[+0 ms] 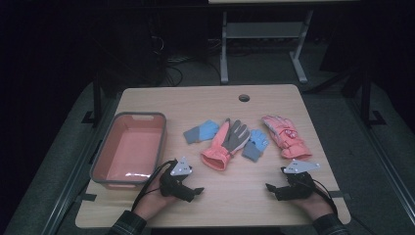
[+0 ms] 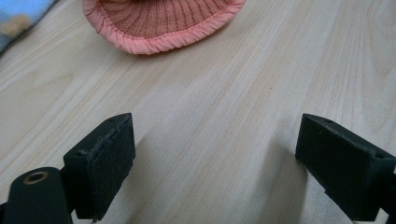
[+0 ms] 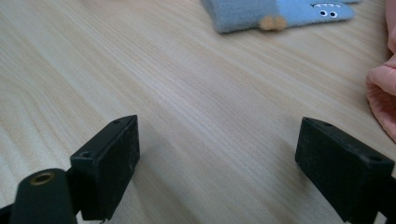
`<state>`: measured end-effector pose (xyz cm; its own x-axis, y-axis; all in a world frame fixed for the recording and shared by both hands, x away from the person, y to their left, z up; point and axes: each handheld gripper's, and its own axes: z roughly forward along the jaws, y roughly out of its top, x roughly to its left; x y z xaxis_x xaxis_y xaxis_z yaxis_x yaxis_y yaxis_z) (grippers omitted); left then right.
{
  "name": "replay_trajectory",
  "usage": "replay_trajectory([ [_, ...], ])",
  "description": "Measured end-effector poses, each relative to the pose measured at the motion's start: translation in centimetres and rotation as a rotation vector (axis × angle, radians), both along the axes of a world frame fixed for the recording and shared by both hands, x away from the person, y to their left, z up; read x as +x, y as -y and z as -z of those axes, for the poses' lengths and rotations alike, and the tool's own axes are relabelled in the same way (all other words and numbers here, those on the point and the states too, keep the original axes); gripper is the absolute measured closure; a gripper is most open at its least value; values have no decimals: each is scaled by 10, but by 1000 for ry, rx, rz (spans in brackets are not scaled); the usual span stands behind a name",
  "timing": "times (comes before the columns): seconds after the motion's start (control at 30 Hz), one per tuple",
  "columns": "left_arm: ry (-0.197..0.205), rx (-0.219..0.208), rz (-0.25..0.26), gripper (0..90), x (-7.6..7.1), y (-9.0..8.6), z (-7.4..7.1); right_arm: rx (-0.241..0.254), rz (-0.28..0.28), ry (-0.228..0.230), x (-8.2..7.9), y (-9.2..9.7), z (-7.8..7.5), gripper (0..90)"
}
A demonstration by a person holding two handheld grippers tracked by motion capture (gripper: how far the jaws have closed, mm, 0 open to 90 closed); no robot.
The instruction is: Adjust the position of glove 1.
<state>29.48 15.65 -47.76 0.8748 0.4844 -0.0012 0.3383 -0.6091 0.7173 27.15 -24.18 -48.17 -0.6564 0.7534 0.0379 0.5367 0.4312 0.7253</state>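
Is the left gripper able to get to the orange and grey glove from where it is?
Probably yes. The left gripper rests open on the table, and the orange and grey glove lies just ahead of it with its cuff toward the gripper. Bare wood lies between them, nothing blocking the way.

Salmon-and-grey glove (image 1: 224, 143), two blue mittens (image 1: 201, 131), pink basin (image 1: 128, 148).

Your left gripper (image 1: 192, 192) rests on table (image 1: 274, 98) at near left, jaws apart, nothing between them. Your right gripper (image 1: 275, 190) at near right, same, jaws apart and empty. Pink bin (image 1: 128, 147) at left, just beside left gripper. Gloves mid-table: blue glove (image 1: 200, 131), pink-grey glove (image 1: 224, 143), second blue glove (image 1: 255, 144), pink glove (image 1: 286, 136) farthest right.
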Motion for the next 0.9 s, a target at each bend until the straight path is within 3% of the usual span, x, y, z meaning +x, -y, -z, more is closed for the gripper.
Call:
replay_trajectory([
  [0.33, -2, -7, -4, 114, 0, 0, 0, -6, -9, -2, 1, -1, 0, 114],
  [0.47, -2, -6, -4, 114, 0, 0, 0, -1, -29, 3, 1, -4, 0, 157],
  [0.57, -3, -5, -8, 114, 0, 1, 0, -11, -48, 8, 2, -6, -7, 230],
  [0.8, -3, -5, -8, 114, 0, 1, 0, 20, -56, 17, 7, -14, -21, 407],
  [0.83, -2, -6, -8, 114, 0, 1, 0, 35, -81, 6, 11, -17, -23, 498],
  [0.9, -1, -5, -8, 114, 0, 1, 0, 42, -80, -1, 13, -19, -24, 586],
])
